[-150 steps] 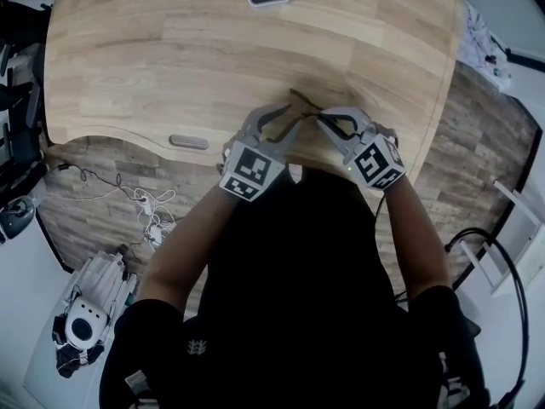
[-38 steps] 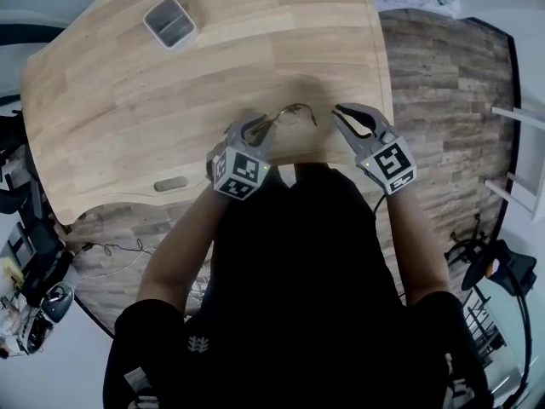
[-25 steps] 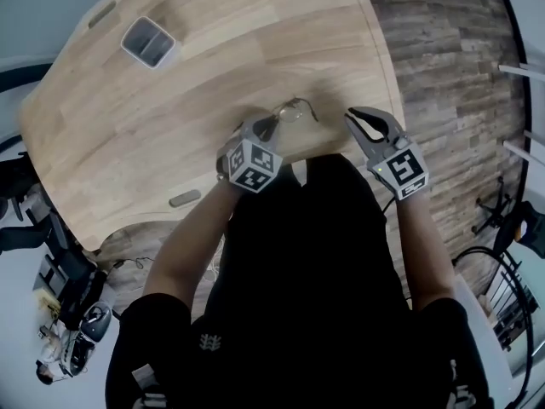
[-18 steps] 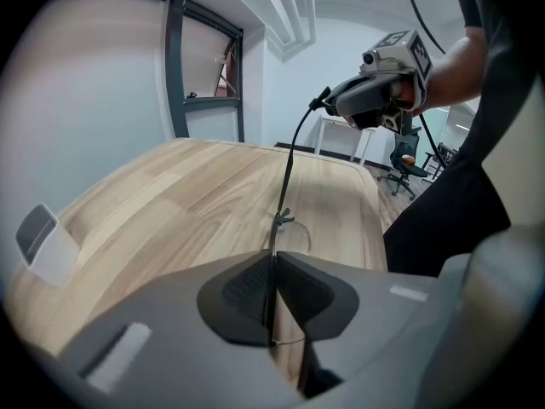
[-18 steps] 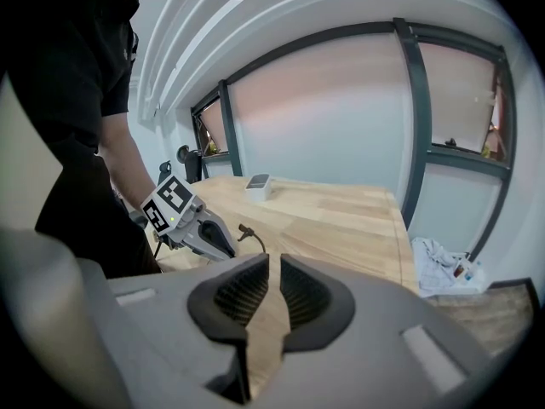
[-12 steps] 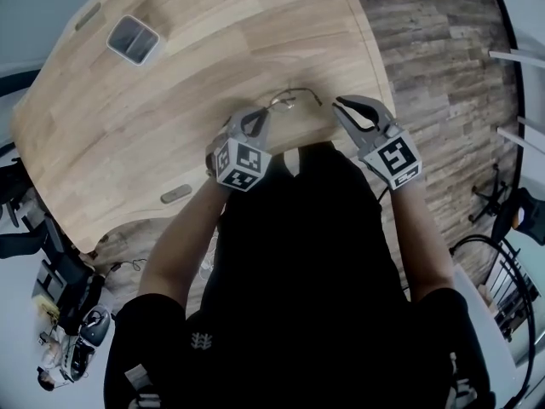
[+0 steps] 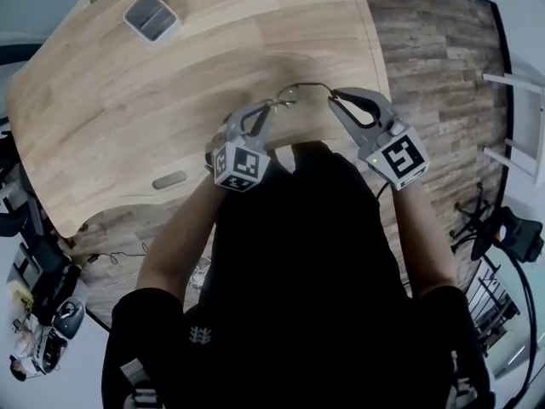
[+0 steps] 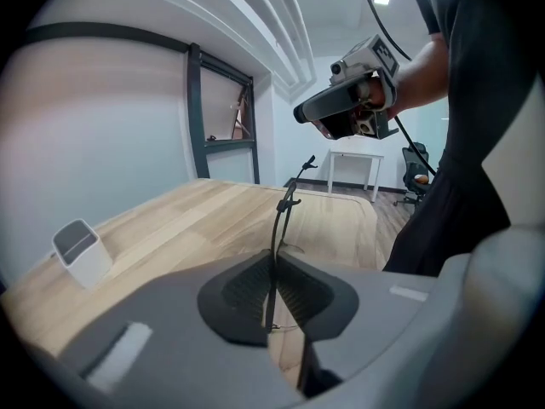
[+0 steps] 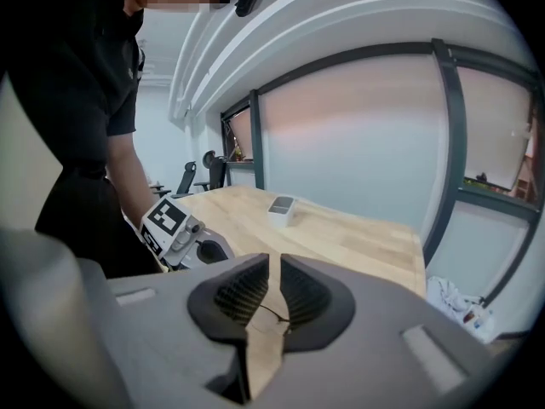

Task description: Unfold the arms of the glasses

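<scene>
Thin dark wire-framed glasses [image 7: 294, 92] hang just above the near edge of the wooden table [image 7: 170, 100], held between both grippers. My left gripper [image 7: 272, 106] has just been closing and is shut on the frame. In the left gripper view the frame [image 8: 281, 220] rises upright out of the gripper's [image 8: 272, 258] pressed pads. My right gripper [image 7: 335, 97] is at the end of one unfolded arm. In the right gripper view a thin piece of wire [image 9: 274, 315] crosses the narrow slit between that gripper's [image 9: 274, 267] pads.
A small white open box [image 7: 153, 15] stands at the table's far left, also seen as the white box [image 8: 81, 250] and the white box [image 9: 281, 207]. The person's dark torso fills the near side. Wood-look floor lies to the right of the table.
The left jaws have closed on the glasses frame and both grippers have risen, lifting the glasses. The right gripper has moved left onto the end of the outstretched arm.
</scene>
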`<state>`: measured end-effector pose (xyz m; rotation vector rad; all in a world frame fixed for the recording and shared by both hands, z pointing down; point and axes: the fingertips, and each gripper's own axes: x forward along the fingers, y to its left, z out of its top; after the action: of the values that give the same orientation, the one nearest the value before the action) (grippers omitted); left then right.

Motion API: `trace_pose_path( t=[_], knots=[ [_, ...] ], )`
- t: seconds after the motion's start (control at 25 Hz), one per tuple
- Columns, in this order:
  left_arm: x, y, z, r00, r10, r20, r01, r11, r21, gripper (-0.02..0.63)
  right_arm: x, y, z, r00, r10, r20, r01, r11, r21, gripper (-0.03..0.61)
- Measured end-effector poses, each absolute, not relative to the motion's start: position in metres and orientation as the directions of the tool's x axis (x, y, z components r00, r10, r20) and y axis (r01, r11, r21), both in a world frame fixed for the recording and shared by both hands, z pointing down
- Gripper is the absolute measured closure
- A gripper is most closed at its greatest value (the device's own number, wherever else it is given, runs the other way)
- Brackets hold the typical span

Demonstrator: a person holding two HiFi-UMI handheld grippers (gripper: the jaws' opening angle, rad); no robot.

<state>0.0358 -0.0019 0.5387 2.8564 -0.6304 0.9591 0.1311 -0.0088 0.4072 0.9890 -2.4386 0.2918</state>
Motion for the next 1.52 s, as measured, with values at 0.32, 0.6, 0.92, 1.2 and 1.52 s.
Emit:
trace_pose_path(
  t=[0.32,0.6,0.92,1.2,1.52],
  knots=[
    [0.020,0.004,0.535,0.721,-0.411,0.558,-0.450,-0.890,-0.074,0.589,0.064,0.006,0.437,-0.675,-0.435,0.596,-0.602,0.792,-0.105,0.548],
    [0.009,0.006,0.536,0.722,-0.425,0.545,-0.467,-0.882,-0.070,0.589,0.034,0.008,0.454,-0.701,-0.379,0.604,-0.567,0.810,-0.150,0.546],
    [0.002,0.003,0.539,0.717,-0.430,0.549,-0.481,-0.875,-0.057,0.590,0.019,0.014,0.457,-0.741,-0.313,0.594,-0.516,0.832,-0.206,0.543],
    [0.004,0.003,0.539,0.722,-0.425,0.547,-0.478,-0.877,-0.051,0.591,0.014,0.013,0.465,-0.732,-0.286,0.618,-0.500,0.842,-0.203,0.538],
    [0.001,0.003,0.539,0.718,-0.429,0.548,-0.484,-0.873,-0.049,0.589,0.011,0.017,0.470,-0.722,-0.251,0.645,-0.469,0.863,-0.189,0.551]
  ],
)
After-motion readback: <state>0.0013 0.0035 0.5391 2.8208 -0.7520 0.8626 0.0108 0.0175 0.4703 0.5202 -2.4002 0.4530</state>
